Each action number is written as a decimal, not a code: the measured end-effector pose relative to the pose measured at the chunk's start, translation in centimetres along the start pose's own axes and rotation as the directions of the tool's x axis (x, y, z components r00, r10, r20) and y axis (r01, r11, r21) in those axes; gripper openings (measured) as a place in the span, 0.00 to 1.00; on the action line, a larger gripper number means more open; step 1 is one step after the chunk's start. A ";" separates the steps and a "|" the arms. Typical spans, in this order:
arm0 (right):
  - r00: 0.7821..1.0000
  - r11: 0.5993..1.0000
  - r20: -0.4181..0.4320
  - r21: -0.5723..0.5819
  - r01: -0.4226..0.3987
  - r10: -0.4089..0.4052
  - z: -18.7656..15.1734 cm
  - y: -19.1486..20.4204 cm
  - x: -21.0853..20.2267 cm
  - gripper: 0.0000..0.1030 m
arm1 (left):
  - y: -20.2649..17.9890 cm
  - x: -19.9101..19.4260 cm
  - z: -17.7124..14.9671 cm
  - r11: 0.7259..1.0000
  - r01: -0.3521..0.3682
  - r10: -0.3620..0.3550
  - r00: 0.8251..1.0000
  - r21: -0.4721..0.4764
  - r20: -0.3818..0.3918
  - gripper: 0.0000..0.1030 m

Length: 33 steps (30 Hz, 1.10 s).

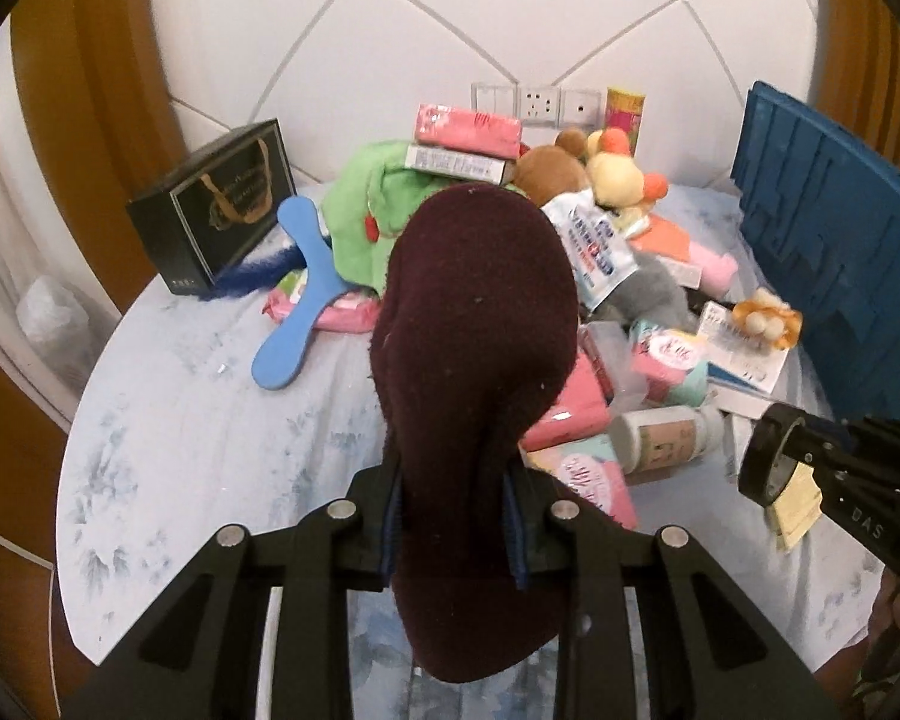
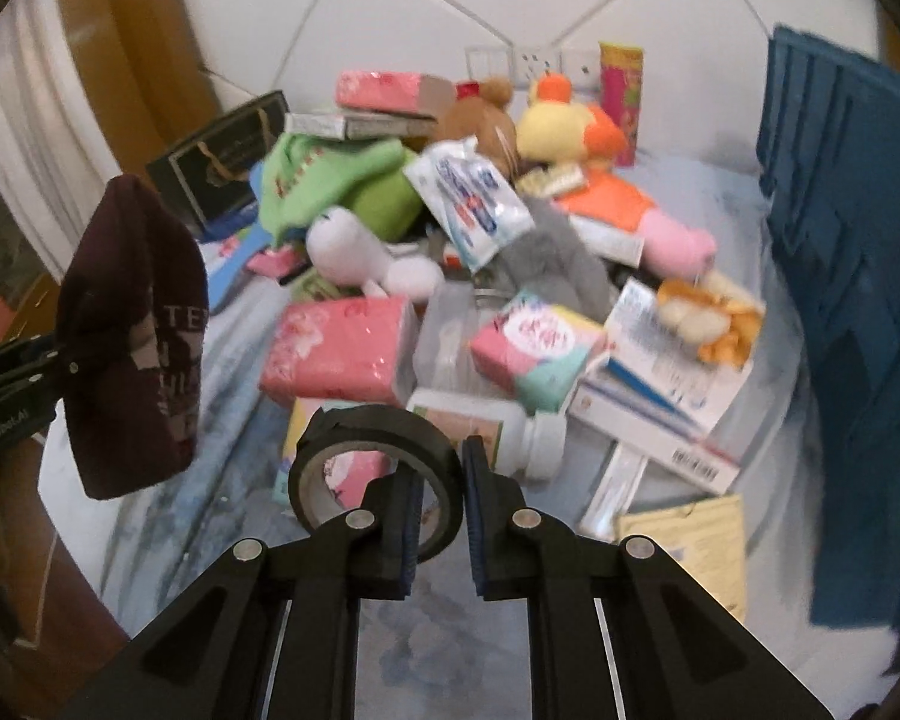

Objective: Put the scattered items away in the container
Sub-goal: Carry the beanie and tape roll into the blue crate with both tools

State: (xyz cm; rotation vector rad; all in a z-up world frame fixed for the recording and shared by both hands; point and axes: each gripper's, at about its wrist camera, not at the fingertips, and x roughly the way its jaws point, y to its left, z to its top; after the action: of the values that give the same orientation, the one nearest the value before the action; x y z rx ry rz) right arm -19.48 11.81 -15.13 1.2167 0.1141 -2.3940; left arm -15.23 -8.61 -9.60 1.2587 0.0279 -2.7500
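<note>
Left wrist view: left gripper (image 1: pixel 455 531), jaws clamped on a maroon sock (image 1: pixel 474 324) held above the cluttered bedsheet (image 1: pixel 168 420); blue container (image 1: pixel 834 228) stands at far right.

Right wrist view: right gripper (image 2: pixel 438 516), jaws pinching one wall of a black tape roll (image 2: pixel 375 474), lifted. Step judged: carrying. Next: swing both loads rightward to the container and release.

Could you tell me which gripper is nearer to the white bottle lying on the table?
Right. The right gripper, holding a black tape roll, sits just in front of the white bottle. The left gripper, clamping a maroon sock, is farther off to the bottle's left.
</note>
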 end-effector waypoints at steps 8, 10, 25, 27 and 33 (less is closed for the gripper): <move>0.993 0.998 0.117 -0.052 0.035 -0.029 2.4 0.5 -5.7 0.13 | -2.3 -3.9 1.4 0.997 0.049 -0.053 0.996 0.051 0.065 0.26; 0.988 0.998 0.145 -0.043 0.056 -0.049 3.1 0.5 -7.4 0.13 | -2.9 -4.6 2.0 0.995 0.069 -0.075 0.994 0.073 0.076 0.26; 0.931 0.985 0.322 0.065 0.158 -0.171 8.2 -8.4 -21.7 0.13 | -16.6 -11.2 11.3 0.958 0.170 -0.216 0.956 0.230 0.196 0.26; 0.915 0.980 0.351 0.085 0.180 -0.198 8.7 -11.3 -24.6 0.13 | -20.8 -12.2 13.2 0.951 0.178 -0.238 0.943 0.254 0.231 0.26; 0.864 0.954 0.405 0.098 0.284 -0.299 9.9 -21.6 -33.3 0.13 | -33.8 -15.8 18.3 0.926 0.243 -0.329 0.895 0.289 0.301 0.26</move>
State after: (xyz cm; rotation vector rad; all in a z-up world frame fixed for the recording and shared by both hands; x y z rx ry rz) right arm -19.09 40.22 14.24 0.7115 0.1303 -2.8777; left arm -22.60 25.36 13.26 0.8505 -0.1755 -3.2841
